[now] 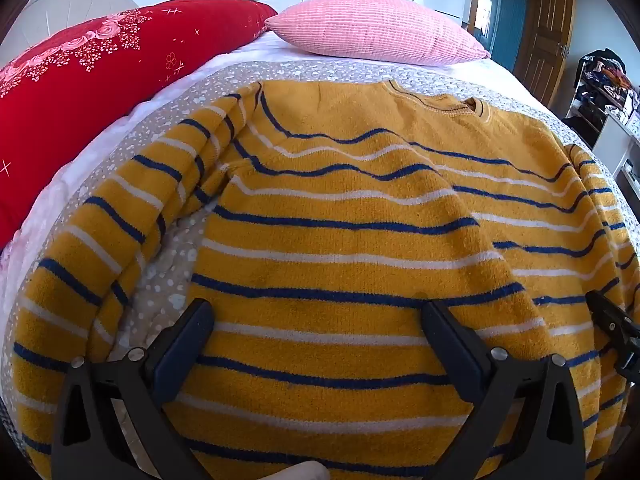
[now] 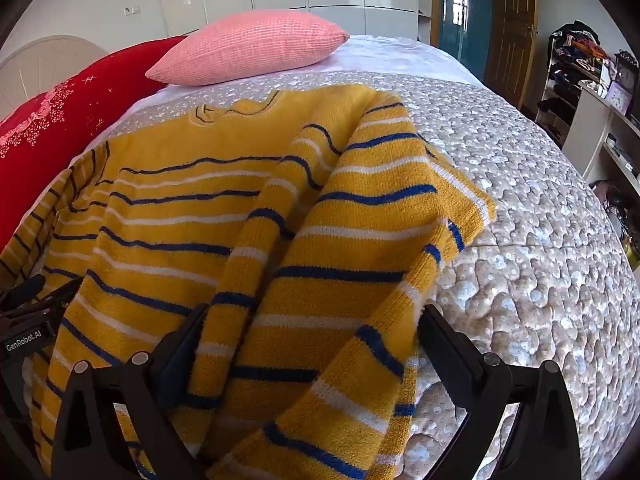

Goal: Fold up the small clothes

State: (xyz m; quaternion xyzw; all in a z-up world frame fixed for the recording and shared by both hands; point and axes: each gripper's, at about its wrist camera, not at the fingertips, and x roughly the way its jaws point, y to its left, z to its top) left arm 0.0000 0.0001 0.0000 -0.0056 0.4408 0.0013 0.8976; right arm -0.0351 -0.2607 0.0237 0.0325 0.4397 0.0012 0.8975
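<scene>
A small yellow sweater (image 1: 340, 216) with blue and white stripes lies flat on the bed, collar toward the pillows. Its left sleeve (image 1: 120, 216) is spread out to the side. My left gripper (image 1: 316, 320) is open and hovers over the sweater's lower body near the hem. In the right wrist view the right sleeve (image 2: 360, 216) lies crumpled along the sweater's (image 2: 168, 208) right edge. My right gripper (image 2: 312, 328) is open with its jaws on either side of that sleeve. The right gripper also shows at the right edge of the left wrist view (image 1: 616, 328).
A beige quilted bedspread (image 2: 520, 240) covers the bed. A pink pillow (image 1: 376, 28) and a red floral pillow (image 1: 100, 60) lie at the head. Shelves with clutter (image 2: 580, 80) and a wooden door (image 2: 512, 32) stand to the right of the bed.
</scene>
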